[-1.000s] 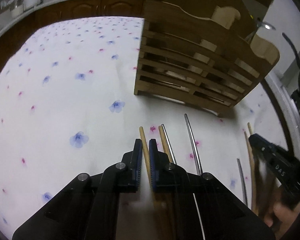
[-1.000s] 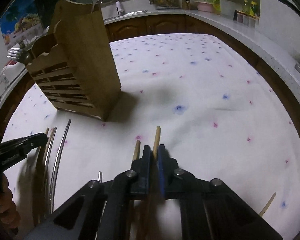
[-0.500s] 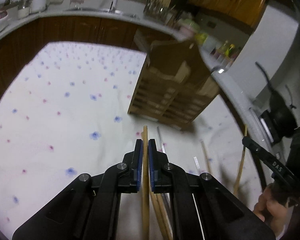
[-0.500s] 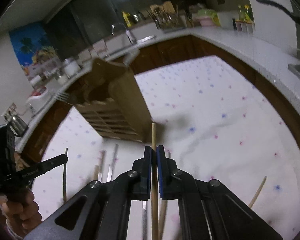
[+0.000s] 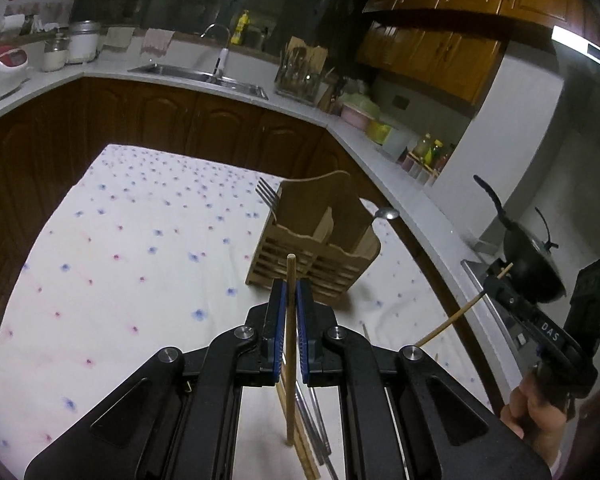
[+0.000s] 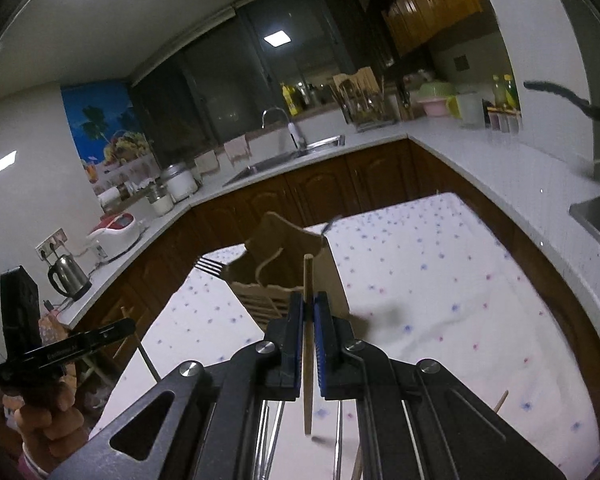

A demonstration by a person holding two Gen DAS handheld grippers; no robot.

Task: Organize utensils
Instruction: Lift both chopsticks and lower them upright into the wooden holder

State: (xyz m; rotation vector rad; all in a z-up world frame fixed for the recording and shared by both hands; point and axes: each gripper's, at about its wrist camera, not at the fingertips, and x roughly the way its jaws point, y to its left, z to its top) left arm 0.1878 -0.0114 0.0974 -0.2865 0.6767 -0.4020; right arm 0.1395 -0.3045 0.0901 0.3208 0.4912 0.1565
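- Between the blue pads of my left gripper (image 5: 291, 300) I clench a light wooden chopstick (image 5: 289, 344) near its upper end, so its long lower part hangs free above the table for dropping into a slot.
- My right gripper (image 6: 308, 316) pinches a second pale wooden chopstick (image 6: 308, 336) the same way.
- Below them, more wooden and metal chopsticks (image 5: 312, 432) lie loose on the white cloth with blue and pink flowers (image 5: 140, 248), awaiting their turn.
- Farther off stands the slatted wooden utensil holder (image 5: 320, 248), with a metal fork (image 5: 267, 196) and spoon (image 5: 386, 213) leaning out.
- A second ago both chopsticks lay on the cloth; now both are lifted clear, and the holder sits lower and farther in view.
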